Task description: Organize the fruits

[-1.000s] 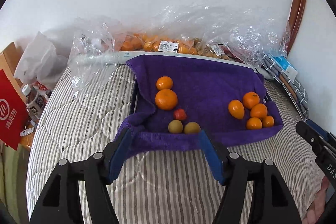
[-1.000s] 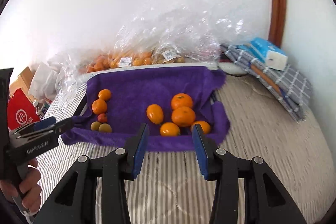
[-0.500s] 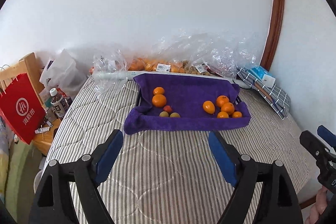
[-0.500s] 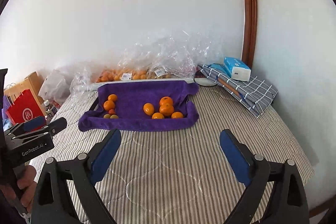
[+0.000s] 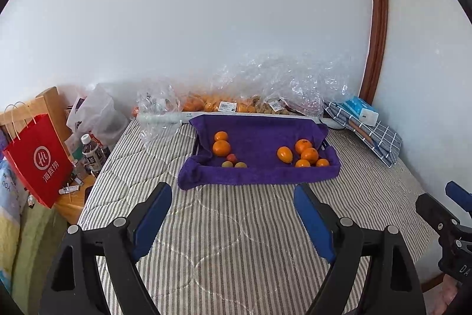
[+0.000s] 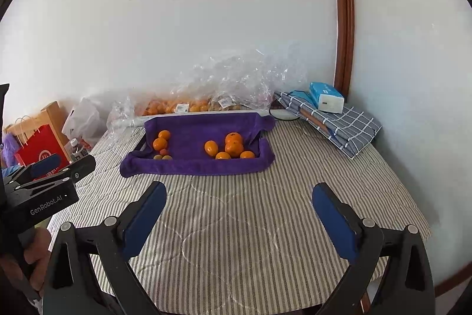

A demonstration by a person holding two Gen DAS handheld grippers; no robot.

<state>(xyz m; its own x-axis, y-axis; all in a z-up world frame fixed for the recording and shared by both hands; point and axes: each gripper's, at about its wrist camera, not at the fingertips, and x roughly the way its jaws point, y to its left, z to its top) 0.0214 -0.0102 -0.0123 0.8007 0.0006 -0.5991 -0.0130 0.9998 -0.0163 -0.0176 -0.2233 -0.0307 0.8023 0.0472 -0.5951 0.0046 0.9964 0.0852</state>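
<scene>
A tray lined with a purple towel [image 5: 259,176] [image 6: 194,167] sits at the far side of a striped bed. On its left lie two oranges [image 5: 221,148] [image 6: 160,143], a small red fruit [image 5: 232,158] and two greenish fruits [image 5: 226,164]. On its right lies a cluster of several oranges [image 5: 309,155] [image 6: 234,148]. My left gripper [image 5: 233,214] is open and empty, well back from the tray. My right gripper [image 6: 239,214] is open wide and empty, also well back.
Clear plastic bags of oranges [image 5: 224,105] lie along the wall behind the tray. A folded checked cloth with a tissue pack [image 5: 362,114] [image 6: 327,96] sits at the far right. A red paper bag [image 5: 38,158] and bottles [image 5: 91,152] stand left of the bed.
Both grippers have pulled back and up from the tray and opened wider. The fruit has not moved.
</scene>
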